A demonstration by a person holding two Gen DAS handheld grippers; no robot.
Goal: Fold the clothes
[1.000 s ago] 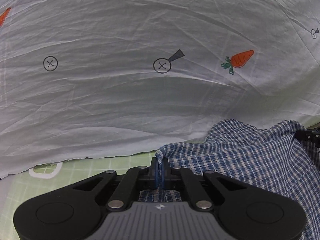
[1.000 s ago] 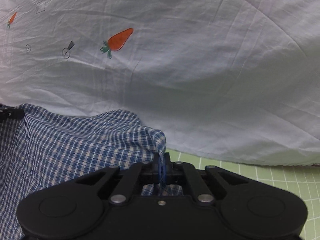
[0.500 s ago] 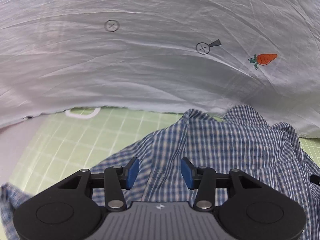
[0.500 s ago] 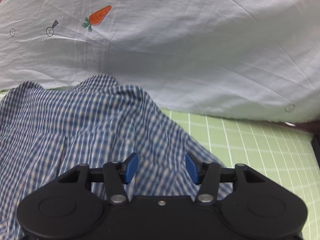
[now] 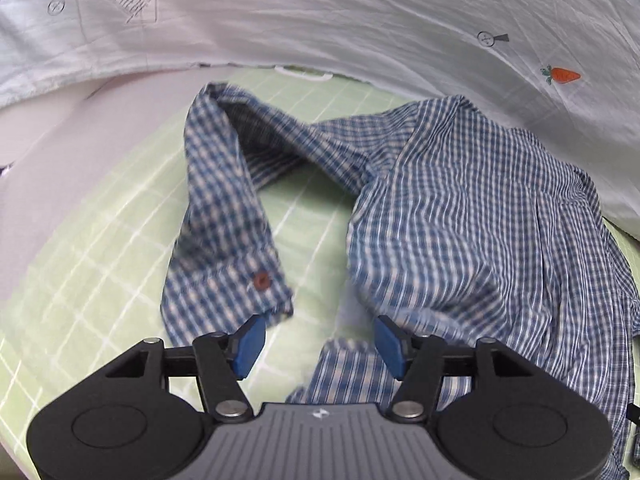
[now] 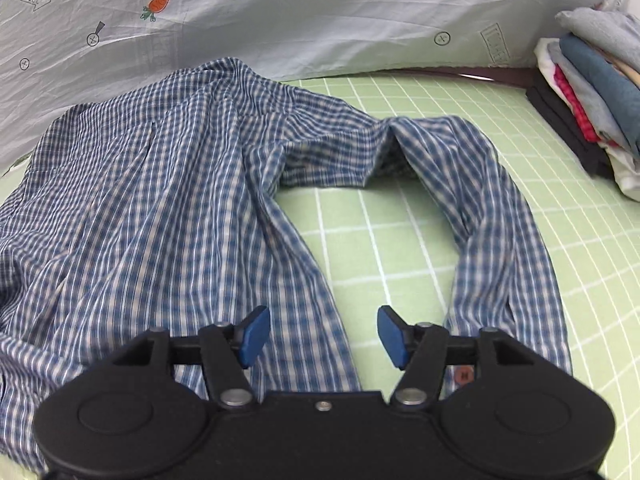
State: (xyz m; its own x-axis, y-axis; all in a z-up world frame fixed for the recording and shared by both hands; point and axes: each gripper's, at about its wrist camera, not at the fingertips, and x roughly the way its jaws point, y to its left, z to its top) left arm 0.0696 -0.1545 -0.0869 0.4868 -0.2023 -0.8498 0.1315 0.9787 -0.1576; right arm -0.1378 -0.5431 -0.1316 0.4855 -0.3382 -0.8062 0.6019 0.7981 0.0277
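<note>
Surface: you are working over a green grid mat (image 6: 420, 240).
On it, middle: a blue checked shirt (image 6: 160, 208) is lying spread and rumpled, sleeves bent.
On it, far right: a stack of folded clothes (image 6: 592, 92) is sitting.
Far edge: a white printed sheet (image 5: 320, 20) is reaching the mat.

Both wrist views look forward, low and close — sharing the checked shirt (image 5: 460, 208).

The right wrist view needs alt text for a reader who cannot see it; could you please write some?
A blue checked shirt lies spread on a green grid mat, one sleeve curving toward the open, empty right gripper. A white printed sheet hangs behind, and a stack of folded clothes sits at the far right.
</note>
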